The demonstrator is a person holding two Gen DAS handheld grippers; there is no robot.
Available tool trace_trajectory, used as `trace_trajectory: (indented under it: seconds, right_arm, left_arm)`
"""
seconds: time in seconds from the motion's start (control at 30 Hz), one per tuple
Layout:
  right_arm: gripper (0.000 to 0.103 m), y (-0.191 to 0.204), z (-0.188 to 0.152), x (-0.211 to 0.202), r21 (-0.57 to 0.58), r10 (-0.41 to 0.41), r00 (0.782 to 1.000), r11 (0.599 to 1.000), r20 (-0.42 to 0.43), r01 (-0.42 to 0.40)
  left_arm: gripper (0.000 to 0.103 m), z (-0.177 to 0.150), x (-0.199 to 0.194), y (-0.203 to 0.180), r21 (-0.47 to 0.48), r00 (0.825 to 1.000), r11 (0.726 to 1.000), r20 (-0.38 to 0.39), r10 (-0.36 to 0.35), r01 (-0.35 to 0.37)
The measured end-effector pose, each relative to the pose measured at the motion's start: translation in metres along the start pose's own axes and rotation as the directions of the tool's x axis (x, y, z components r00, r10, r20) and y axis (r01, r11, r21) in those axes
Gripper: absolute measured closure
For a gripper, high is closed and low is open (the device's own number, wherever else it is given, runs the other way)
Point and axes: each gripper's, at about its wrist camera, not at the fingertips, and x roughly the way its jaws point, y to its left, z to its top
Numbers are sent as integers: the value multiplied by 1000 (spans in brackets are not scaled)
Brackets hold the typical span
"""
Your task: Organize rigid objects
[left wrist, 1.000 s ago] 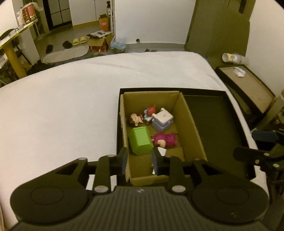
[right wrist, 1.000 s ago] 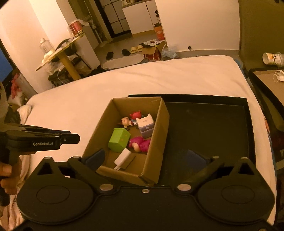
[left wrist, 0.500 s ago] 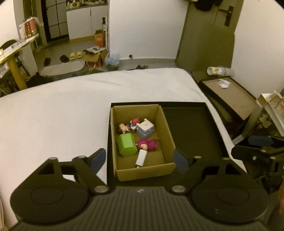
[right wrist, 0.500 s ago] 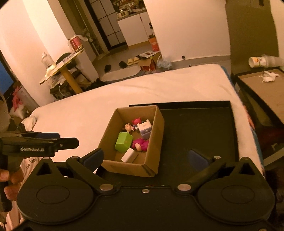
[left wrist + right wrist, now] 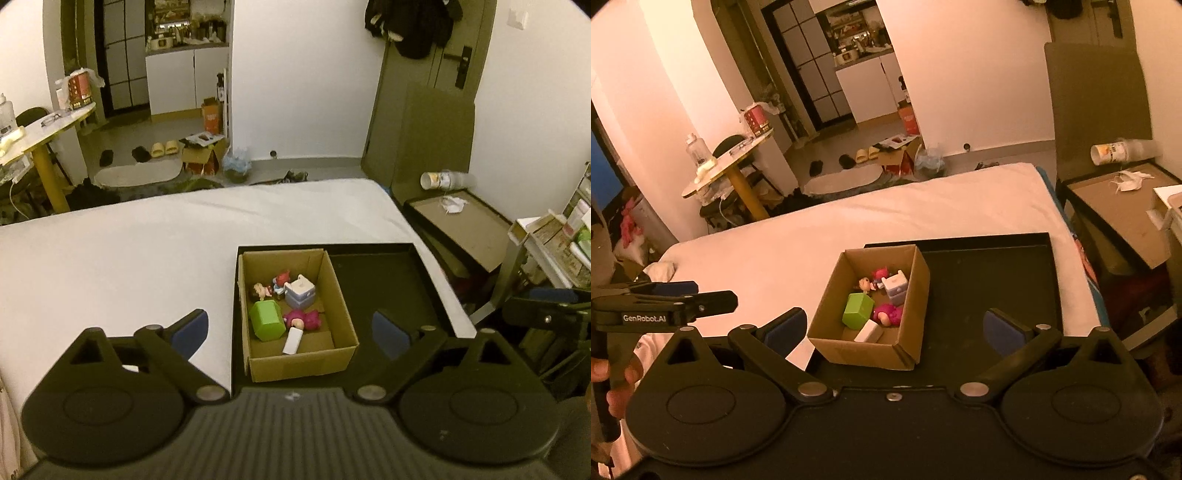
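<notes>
At the tray's left edge: cardboard box holds every toy | left gripper, right gripper fingers wide, empty | keep both above the box rim.

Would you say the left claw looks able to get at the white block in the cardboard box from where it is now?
Probably yes: the left claw is open, the cardboard box is open-topped, and the white block lies uncovered near the front wall, though the green block and pink doll crowd it.

One cardboard box holds three small figurines, one green block, one white block (lying flat), one grey-white cube.
</notes>
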Motion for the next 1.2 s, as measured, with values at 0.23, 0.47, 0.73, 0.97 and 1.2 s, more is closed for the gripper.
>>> trace_trajectory:
  seconds: [0.23,0.47,0.73,0.97,1.2]
  right_arm:
    - [0,9,-1,-29,5,16,1000,1000,6,-16]
    - [0,19,-7,-55,-26,6,1000,1000,29,-6]
    - [0,18,-19,-70,-47,3,999,999,41,-1]
    - [0,9,-30,-86,-43,10,999,999,46,-8]
    - [0,11,-45,-95,-40,32,999,999,35,-30]
  left_arm:
    - [7,-7,-38,-2,-16,997,1000,78,-20,21]
    - [5,-17,-68,-9,-25,990,997,125,-72,75]
    - [3,-37,-86,-20,-3,983,994,144,-111,113]
    - [2,-50,-98,-28,28,983,994,145,-111,108]
    - [2,-63,-104,-27,3,979,988,134,-151,152]
